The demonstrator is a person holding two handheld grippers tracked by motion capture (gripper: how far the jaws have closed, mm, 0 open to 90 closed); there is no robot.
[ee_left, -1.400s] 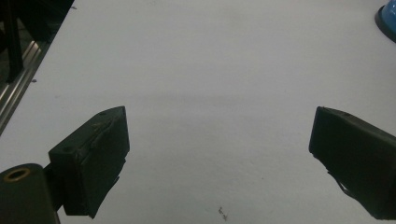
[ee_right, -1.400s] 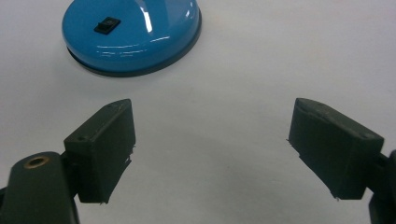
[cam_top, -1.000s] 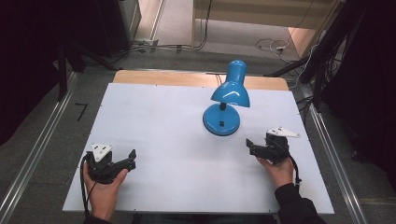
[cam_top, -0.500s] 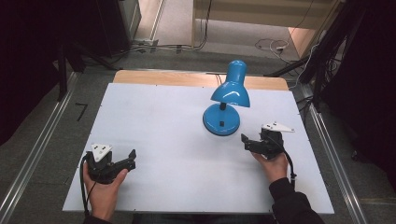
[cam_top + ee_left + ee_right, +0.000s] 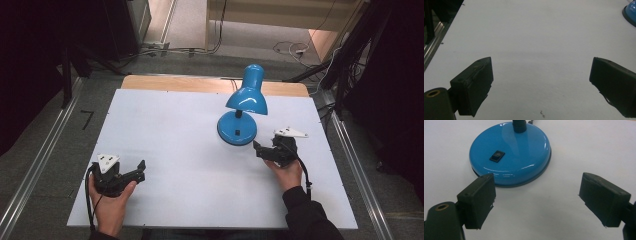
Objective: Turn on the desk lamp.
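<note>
Since the white counter (image 5: 175, 135) is otherwise bare, the blue desk lamp (image 5: 240, 112), right of centre in the high view, looks like the target. The right claw (image 5: 264, 149) is at its base, wide open, empty: approach step. Next, probably the rocker switch (image 5: 497, 156). The left claw (image 5: 136, 172) idles lower left, open, empty.

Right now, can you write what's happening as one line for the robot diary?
right gripper: open, near blue lamp base, switch ahead | left gripper: open, over bare white table | nothing held
</note>
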